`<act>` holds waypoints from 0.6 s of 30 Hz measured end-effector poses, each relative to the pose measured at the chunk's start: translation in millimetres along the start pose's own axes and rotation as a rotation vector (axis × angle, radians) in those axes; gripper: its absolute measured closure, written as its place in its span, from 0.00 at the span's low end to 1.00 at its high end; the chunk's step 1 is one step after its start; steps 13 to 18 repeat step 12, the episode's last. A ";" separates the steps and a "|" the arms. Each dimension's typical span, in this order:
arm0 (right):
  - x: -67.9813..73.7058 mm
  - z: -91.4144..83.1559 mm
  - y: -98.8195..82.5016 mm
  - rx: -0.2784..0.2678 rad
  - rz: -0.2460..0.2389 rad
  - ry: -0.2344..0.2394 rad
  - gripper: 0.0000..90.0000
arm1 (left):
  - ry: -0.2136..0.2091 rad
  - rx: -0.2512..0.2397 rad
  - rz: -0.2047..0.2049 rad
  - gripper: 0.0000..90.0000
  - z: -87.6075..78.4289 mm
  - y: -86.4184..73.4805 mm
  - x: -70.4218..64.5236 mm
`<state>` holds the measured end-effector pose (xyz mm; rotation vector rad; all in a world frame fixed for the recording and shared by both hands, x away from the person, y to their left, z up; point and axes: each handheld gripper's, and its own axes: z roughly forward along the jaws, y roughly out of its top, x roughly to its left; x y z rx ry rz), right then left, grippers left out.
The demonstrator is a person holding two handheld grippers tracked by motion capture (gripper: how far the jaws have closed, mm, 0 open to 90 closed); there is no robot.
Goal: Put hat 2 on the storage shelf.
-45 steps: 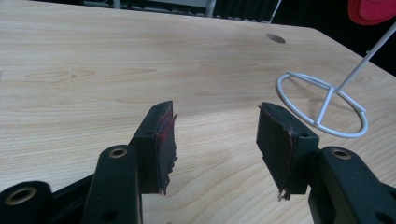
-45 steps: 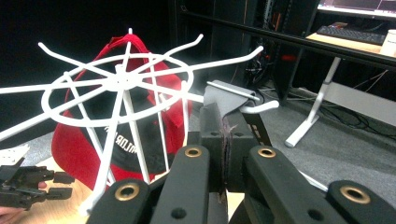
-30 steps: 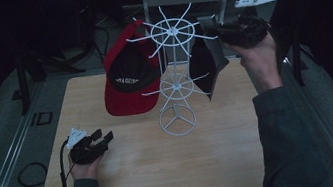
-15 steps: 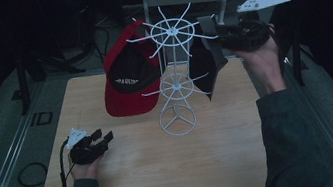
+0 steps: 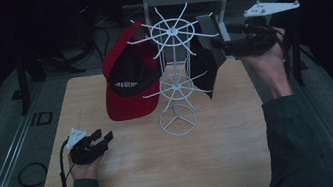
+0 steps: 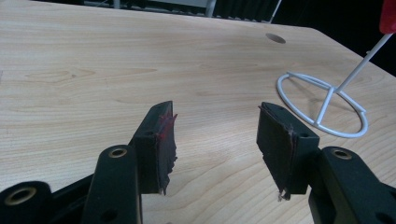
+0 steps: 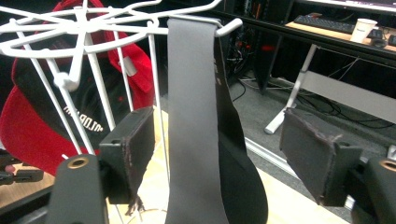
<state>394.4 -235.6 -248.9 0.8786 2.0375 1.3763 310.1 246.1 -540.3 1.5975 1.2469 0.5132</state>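
Right tool is raised level with the top wheel of the white wire rack, its jaws spread wide; they have just been opening. In the right gripper view the dark cap hangs between the two pads by its grey strap, which is looped over one of the rack's upper hooks. Neither pad presses on it: the strap runs down close to the left-hand pad with a thin gap showing, and the other pad stands well apart from it. So the right tool is released, with the cap hanging from the rack on its own. In the high view the dark cap drops down the rack's right side, just beside the central pole.

On the opposite side of the rack hangs a red cap with a black inner face and white lettering, its brim pointing down toward the tabletop.

Left tool lies low on the tabletop near the front left corner, held in the person's left hand. The left gripper view shows its jaws parted with bare wood between them, so it is released as well. The rack's ring-shaped base stands on the wood off to that tool's right, well apart from it.
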 end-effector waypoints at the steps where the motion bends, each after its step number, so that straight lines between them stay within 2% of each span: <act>1: -0.9 -1.2 -1.5 -0.002 0.001 -0.002 0.28 | 0.000 0.000 0.000 0.52 0.1 0.0 0.0; 11: -7.2 -6.1 -11.9 0.002 0.015 -0.005 0.25 | 0.001 0.001 -0.002 0.52 0.4 -0.1 0.1; 18: -7.9 -6.3 -12.5 0.001 0.014 -0.005 0.25 | 0.001 0.001 -0.001 0.52 0.3 0.1 0.2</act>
